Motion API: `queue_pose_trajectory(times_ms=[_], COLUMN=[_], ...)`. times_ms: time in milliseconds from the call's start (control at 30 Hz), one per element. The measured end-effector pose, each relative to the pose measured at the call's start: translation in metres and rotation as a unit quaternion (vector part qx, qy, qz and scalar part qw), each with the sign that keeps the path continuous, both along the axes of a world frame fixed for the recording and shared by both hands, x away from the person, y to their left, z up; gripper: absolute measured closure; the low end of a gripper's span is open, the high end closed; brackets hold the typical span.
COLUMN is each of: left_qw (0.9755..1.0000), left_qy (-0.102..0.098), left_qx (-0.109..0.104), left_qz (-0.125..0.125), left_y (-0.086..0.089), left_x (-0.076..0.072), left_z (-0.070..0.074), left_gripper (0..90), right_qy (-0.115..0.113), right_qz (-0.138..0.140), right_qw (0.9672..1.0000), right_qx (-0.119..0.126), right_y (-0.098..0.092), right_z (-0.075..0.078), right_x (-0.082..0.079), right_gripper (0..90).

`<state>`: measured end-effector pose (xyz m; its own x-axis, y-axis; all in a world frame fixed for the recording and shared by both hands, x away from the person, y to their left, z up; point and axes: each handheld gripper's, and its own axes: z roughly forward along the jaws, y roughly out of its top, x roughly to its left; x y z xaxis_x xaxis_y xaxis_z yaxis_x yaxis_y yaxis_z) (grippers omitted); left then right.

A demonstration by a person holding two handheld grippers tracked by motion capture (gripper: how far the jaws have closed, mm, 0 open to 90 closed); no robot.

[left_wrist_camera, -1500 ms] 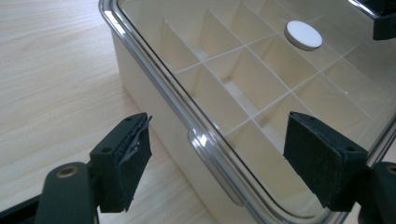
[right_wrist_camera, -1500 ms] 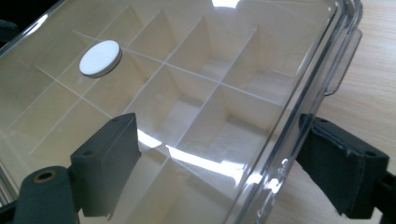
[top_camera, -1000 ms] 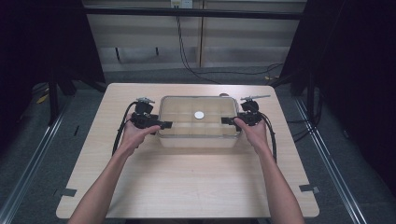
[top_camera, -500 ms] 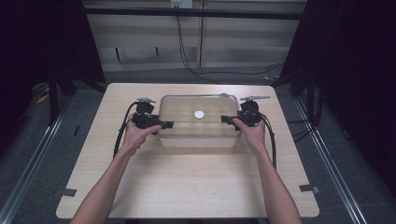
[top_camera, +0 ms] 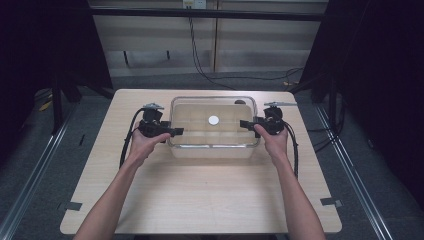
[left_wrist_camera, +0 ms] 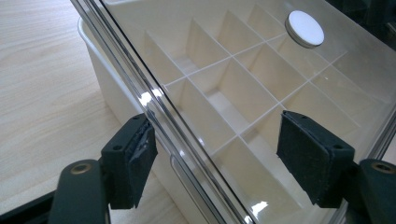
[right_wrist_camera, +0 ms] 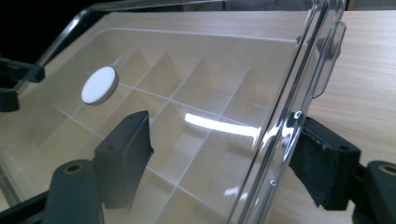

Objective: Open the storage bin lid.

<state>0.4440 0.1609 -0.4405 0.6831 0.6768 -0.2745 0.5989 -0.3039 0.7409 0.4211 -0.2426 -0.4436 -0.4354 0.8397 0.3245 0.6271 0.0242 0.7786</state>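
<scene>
While jaws close, left tool (top_camera: 175, 131) straddles clear lid (top_camera: 200, 112) edge, ungripped; right tool (top_camera: 243, 123) likewise

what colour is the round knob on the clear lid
White. The round knob sits on the clear lid, and it shows best in the left gripper view.

Left hand-held gripper (top_camera: 172, 131) and right hand-held gripper (top_camera: 243, 123) face inward, jaws just closing, still apart
</scene>
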Motion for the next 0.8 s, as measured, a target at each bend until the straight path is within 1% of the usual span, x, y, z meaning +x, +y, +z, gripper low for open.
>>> queue_pose_trajectory(times_ms=[33, 67, 100, 133, 167, 233, 267, 300, 333, 400, 433, 533, 567, 633, 667, 700, 800], left_qw=[1.0000, 1.0000, 0.9999, 0.9999, 0.9999, 0.9997, 0.9998, 0.9996, 0.9996, 0.9995, 0.9994, 0.9993, 0.9993, 0.9991, 0.9991, 0.9989, 0.9986], left_qy=[0.002, 0.001, 0.000, 0.000, -0.002, -0.005, -0.009, -0.015, -0.015, -0.020, -0.022, -0.025, -0.031, -0.035, -0.035, -0.040, -0.044], left_qx=[-0.003, -0.005, -0.012, -0.012, -0.016, -0.022, -0.019, -0.020, -0.020, -0.018, -0.018, -0.021, -0.017, -0.020, -0.020, -0.024, -0.027], left_qz=[0.003, 0.005, 0.006, 0.006, 0.006, 0.008, 0.006, 0.010, 0.010, 0.014, 0.021, 0.018, 0.013, 0.009, 0.009, 0.011, 0.012], left_y=[0.000, 0.001, 0.003, 0.003, 0.005, 0.006, 0.007, 0.007, 0.007, 0.008, 0.007, 0.009, 0.013, 0.016, 0.016, 0.018, 0.019], left_x=[0.000, 0.000, 0.000, 0.000, 0.000, -0.001, -0.002, -0.003, -0.003, -0.005, -0.007, -0.010, -0.013, -0.015, -0.015, -0.017, -0.018], left_z=[0.000, -0.001, -0.002, -0.002, -0.002, -0.001, -0.001, 0.001, 0.001, 0.004, 0.006, 0.008, 0.010, 0.010, 0.010, 0.011, 0.012], left_gripper=[29.3, 29.3, 29.8, 31.2, 32.6, 33.9, 35.2, 36.7, 37.6, 39.0, 41.1, 42.9, 46.5, 50.1, 51.0, 51.8, 53.5], right_qy=[-0.001, -0.001, -0.001, -0.002, -0.004, -0.005, -0.005, -0.008, -0.008, -0.011, -0.012, -0.015, -0.017, -0.020, -0.020, -0.023, -0.020], right_qz=[-0.001, -0.001, 0.001, 0.000, 0.000, 0.000, 0.002, 0.001, 0.001, 0.002, 0.004, 0.004, 0.005, 0.004, 0.004, 0.006, 0.003], right_qw=[0.9999, 0.9999, 0.9996, 0.9995, 0.9995, 0.9994, 0.9992, 0.9991, 0.9991, 0.9987, 0.9985, 0.9984, 0.9982, 0.9982, 0.9982, 0.9977, 0.9979], right_qx=[0.011, 0.011, 0.027, 0.032, 0.032, 0.034, 0.039, 0.041, 0.041, 0.050, 0.053, 0.054, 0.058, 0.057, 0.057, 0.063, 0.062], right_y=[-0.002, -0.002, -0.003, -0.005, -0.006, -0.006, -0.008, -0.010, -0.010, -0.011, -0.011, -0.010, -0.010, -0.010, -0.010, -0.011, -0.011], right_z=[0.000, 0.000, 0.000, -0.001, -0.001, -0.001, -0.001, -0.001, -0.001, 0.000, 0.001, 0.002, 0.002, 0.002, 0.002, 0.004, 0.006], right_x=[-0.001, -0.001, -0.002, -0.002, -0.002, -0.003, -0.004, -0.005, -0.005, -0.007, -0.009, -0.012, -0.016, -0.018, -0.018, -0.020, -0.021], right_gripper=[26.2, 27.0, 29.4, 31.2, 33.3, 34.5, 36.2, 39.6, 39.6, 43.7, 44.5, 45.0, 46.9, 49.4, 49.4, 51.7, 52.0])
